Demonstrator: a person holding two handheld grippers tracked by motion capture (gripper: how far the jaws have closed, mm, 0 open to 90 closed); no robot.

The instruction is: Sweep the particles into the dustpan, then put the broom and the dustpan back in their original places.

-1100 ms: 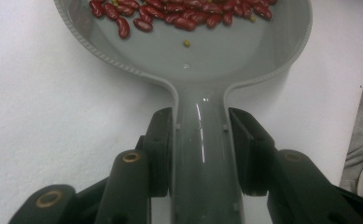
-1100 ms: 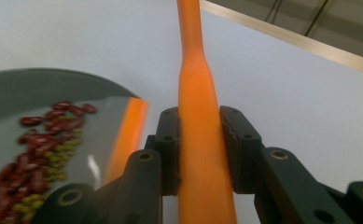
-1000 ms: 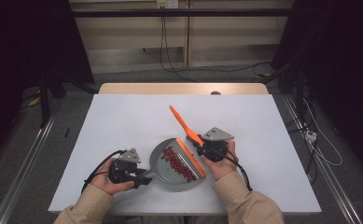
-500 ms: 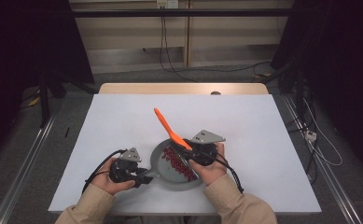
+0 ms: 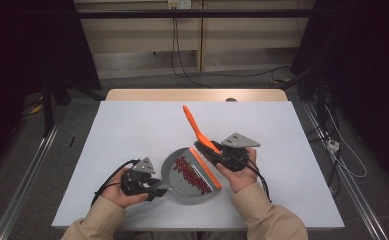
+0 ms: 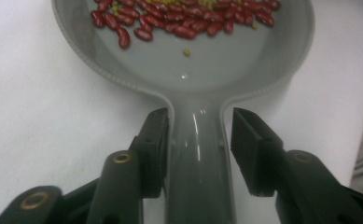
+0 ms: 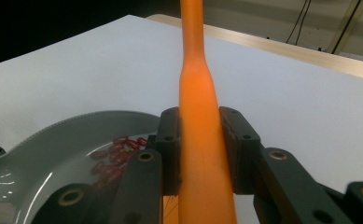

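A grey dustpan [image 5: 178,190] lies on the white table [image 5: 132,130] with red beans [image 5: 191,173] heaped against its orange front lip. My left gripper [image 5: 157,189] straddles the pan's handle [image 6: 198,168]; its jaws have just been opening, and one pad stands clear of the handle, so it is open. My right gripper [image 5: 209,150] is shut on an orange brush [image 5: 194,125], held at the pan's right edge. The brush handle [image 7: 197,88] slants up and away between the pads. Beans [image 6: 184,21] and a few small yellow grains lie at the pan's far end.
A wooden strip [image 5: 197,95] borders the table's far edge. Metal rails [image 5: 27,170] run along both sides of the table, and cables lie on the floor beyond [image 5: 182,75]. Bare white tabletop spreads to the left and behind the pan.
The right gripper swung the brush left over the pan half a second ago, then came back right to the pan's edge. The left hand stayed in place on the handle.
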